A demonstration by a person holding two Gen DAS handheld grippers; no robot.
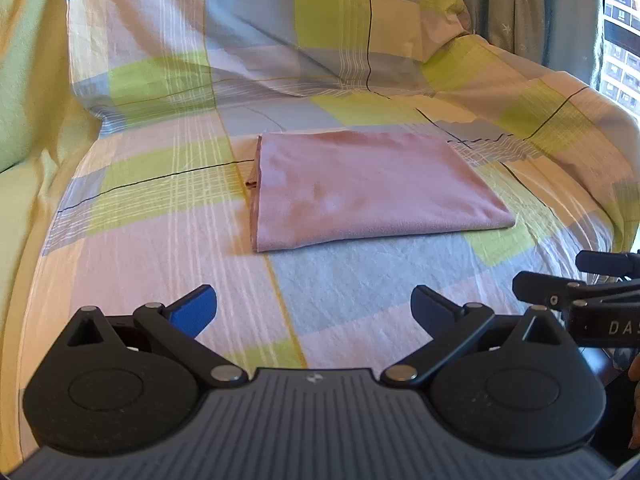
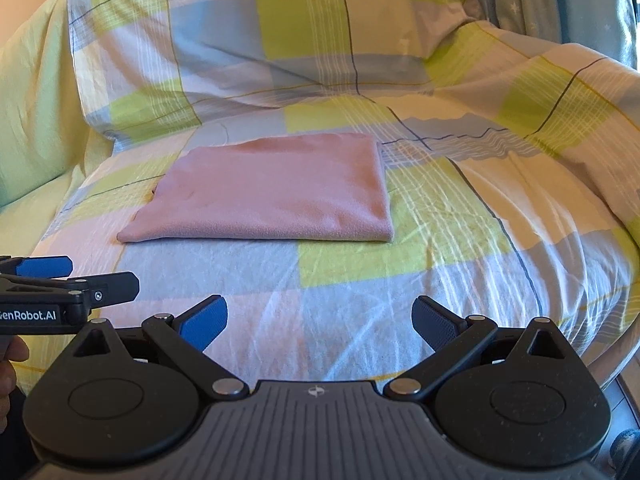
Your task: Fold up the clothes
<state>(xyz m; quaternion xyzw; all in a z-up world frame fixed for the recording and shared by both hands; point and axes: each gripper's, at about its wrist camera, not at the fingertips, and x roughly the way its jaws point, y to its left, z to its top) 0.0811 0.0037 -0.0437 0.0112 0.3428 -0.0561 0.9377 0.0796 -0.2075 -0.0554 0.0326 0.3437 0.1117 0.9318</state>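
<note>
A pink garment (image 1: 368, 188) lies folded into a flat rectangle on the checked bed sheet (image 1: 152, 248); it also shows in the right wrist view (image 2: 272, 192). My left gripper (image 1: 314, 308) is open and empty, held back from the garment's near edge. My right gripper (image 2: 320, 320) is open and empty, also short of the garment. The right gripper shows at the right edge of the left wrist view (image 1: 580, 284). The left gripper shows at the left edge of the right wrist view (image 2: 72, 280).
A checked pillow (image 1: 248, 36) leans at the head of the bed behind the garment. A bunched checked duvet (image 2: 552, 100) lies to the right. Curtains (image 1: 532, 8) and a window (image 1: 622, 20) are at the far right.
</note>
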